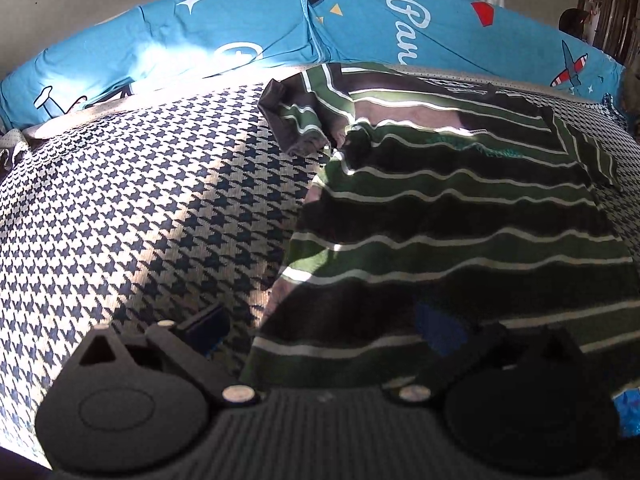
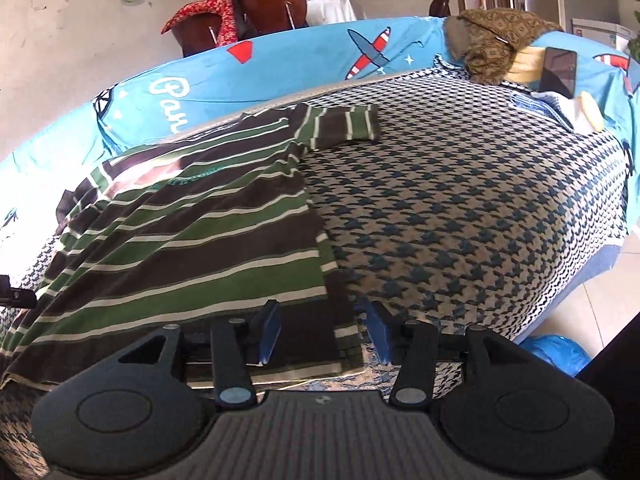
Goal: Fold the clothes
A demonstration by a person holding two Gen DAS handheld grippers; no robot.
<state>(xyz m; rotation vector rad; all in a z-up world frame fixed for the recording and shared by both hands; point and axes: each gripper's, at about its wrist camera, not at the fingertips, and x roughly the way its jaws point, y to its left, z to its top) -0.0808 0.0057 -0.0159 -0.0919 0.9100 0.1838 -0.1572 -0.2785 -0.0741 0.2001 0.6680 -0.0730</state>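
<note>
Striped shirt point(image 2: 192, 216) lies spread flat on the houndstooth cover point(image 2: 460, 208), front hem toward both grippers, collar toward the blue bolster point(image 1: 240, 36) at the far edge. One sleeve point(image 2: 340, 124) is laid out straight on the cover in the right view; the other sleeve point(image 1: 298, 120) is bunched up and folded on itself in the left view. Right gripper point(image 2: 326, 330) sits low at the near hem corner, jaws apart: the left pad rests on the fabric, the right pad sits over bare cover just beside the shirt edge, nothing grasped. Left gripper point(image 1: 320, 328) is at the opposite hem corner, jaws spread wide, one pad over the cover, the other over dark shirt fabric in shadow; nothing held. Sunlight bands cross the shirt's upper part. A brown patterned cloth point(image 2: 496, 40) and a phone point(image 2: 560, 70) lie at the far right corner, well apart from the shirt.
</note>
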